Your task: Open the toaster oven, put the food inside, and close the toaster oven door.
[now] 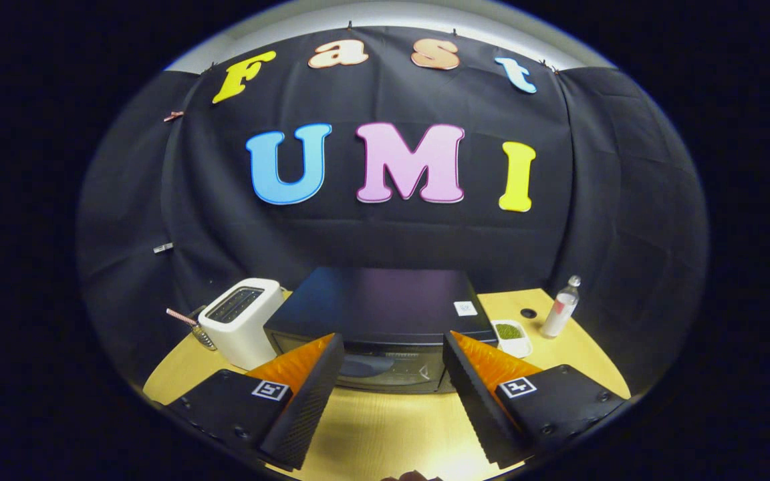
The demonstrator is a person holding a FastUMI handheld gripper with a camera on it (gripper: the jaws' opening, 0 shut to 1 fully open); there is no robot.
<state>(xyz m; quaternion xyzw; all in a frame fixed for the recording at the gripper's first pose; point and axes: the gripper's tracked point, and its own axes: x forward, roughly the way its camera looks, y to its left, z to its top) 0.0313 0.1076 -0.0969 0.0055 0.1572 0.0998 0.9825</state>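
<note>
Fingers of the gripper nearest, spread wide apart over the near edge of the table, holding nothing, bare wood between them. Straight ahead, just beyond the fingertips and centred in the gap: toaster oven, a dark box set near the middle of the table, long axis running side to side, square across the line of the fingers. Glass door facing the gripper, standing upright and closed, lower than the fingertips' line, partly hidden behind both fingers. Handle not clearly made out; something pale and rounded seen through the glass, too dim to name. Small white dish with green food just beside the oven's right front corner, toward the right edge of the table, off to the right of the right finger. Clear bottle farther right, near the back right edge. White slot toaster at the oven's left side, touching or nearly so, by the left edge.

Closed door with dish outside fits a stage ahead of opening; the dim shape behind the glass leaves room for food already in and door shut again. Cannot settle which. Either way, door dead ahead and close, dish a short swing to the right.
</note>
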